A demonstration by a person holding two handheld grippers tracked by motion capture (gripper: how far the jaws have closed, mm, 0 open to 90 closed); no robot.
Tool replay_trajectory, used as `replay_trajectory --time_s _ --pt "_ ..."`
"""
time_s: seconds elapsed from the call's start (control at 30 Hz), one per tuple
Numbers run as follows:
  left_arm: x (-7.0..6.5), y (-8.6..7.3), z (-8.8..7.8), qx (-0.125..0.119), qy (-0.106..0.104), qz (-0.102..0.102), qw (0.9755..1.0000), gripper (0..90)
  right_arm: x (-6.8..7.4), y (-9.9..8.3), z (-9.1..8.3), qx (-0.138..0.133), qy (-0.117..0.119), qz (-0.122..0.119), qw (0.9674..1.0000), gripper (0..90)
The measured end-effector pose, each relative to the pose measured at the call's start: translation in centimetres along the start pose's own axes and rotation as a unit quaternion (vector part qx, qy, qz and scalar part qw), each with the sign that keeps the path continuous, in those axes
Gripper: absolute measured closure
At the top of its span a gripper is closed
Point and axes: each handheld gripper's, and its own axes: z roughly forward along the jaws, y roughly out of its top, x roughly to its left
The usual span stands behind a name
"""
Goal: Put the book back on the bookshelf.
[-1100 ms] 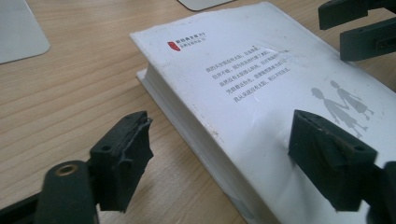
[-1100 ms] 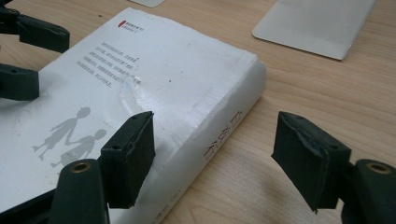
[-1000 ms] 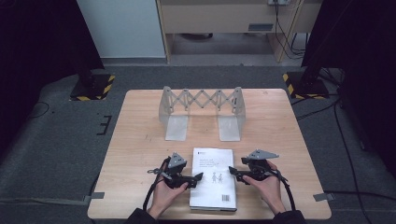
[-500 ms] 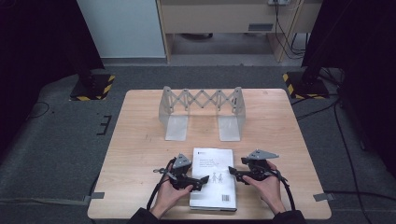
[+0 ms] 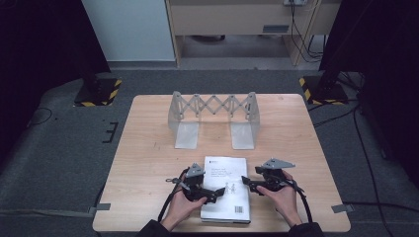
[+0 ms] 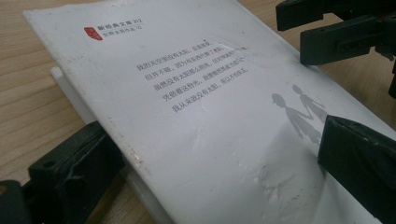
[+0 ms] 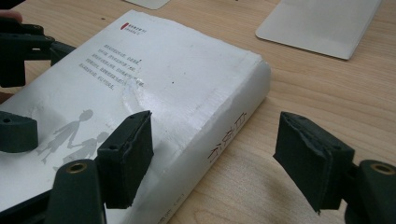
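The white book (image 5: 227, 187) lies flat near the desk's (image 5: 148, 163) front edge, midway along it. Our left gripper (image 5: 210, 193) has just been opening its jaws; they now stand wide, one over the cover, one past the book's left edge, so we judge a grip on that side is being prepared. Our right gripper (image 5: 249, 183) sits at the spine (image 7: 229, 135), jaws parted and straddling it without pressing. Both hands rest low on the desk, the grippers pointing inward.
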Motion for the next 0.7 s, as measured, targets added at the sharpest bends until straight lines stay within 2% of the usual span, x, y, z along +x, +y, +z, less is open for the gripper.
replay_trajectory --time_s 0.2,0.27,0.4,0.7 --pt "0.08 -0.22 0.02 -0.008 -0.003 -0.004 1.0000 0.0 -0.10 -0.08 0.04 -0.003 0.001 -0.001 1.0000 27.9" --pt "0.30 -0.39 0.19 -0.006 -0.013 -0.031 0.9994 0.0 -0.09 -0.08 0.06 -0.004 0.001 0.000 1.0000 27.9" --pt "0.28 -0.37 0.19 -0.005 -0.012 -0.029 0.9995 0.0 -0.06 -0.12 0.06 -0.004 0.002 0.006 1.0000 27.9" --pt "0.31 -0.37 0.19 -0.005 -0.013 -0.029 0.9995 0.0 -0.07 -0.10 0.07 -0.005 0.002 0.002 1.0000 28.1"
